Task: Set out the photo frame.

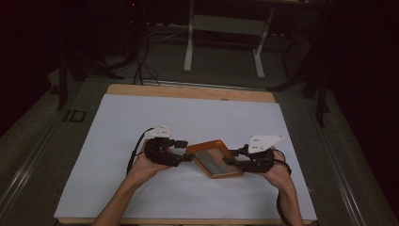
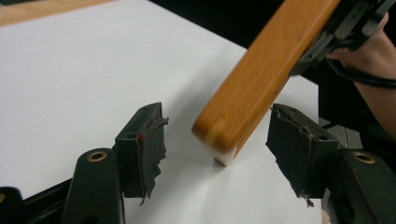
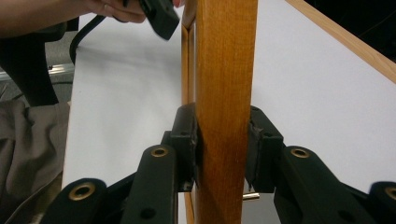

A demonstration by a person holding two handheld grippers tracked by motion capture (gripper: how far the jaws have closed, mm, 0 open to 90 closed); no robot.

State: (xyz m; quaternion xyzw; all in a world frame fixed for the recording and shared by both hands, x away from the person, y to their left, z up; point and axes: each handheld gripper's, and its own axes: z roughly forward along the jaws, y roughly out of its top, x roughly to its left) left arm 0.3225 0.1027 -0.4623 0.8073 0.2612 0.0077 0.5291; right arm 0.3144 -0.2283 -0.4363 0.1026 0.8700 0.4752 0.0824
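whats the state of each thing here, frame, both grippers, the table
wooden frame: tilted, one corner down on the sheet, other end clamped
right gripper: shut on the frame's edge
left gripper: open, jaws either side of the frame's corner, not pressing on it
table: covered by a white sheet, wooden edge bare at the far side

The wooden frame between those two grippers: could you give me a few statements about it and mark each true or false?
1. The right gripper is clamped on the frame. True.
2. The left gripper squeezes the frame. False: its jaws stand open, with the frame's corner between them, untouched.
3. The frame lies flat on the table. False: it is tilted, with one corner down on the white surface.
4. The frame is wooden. True.
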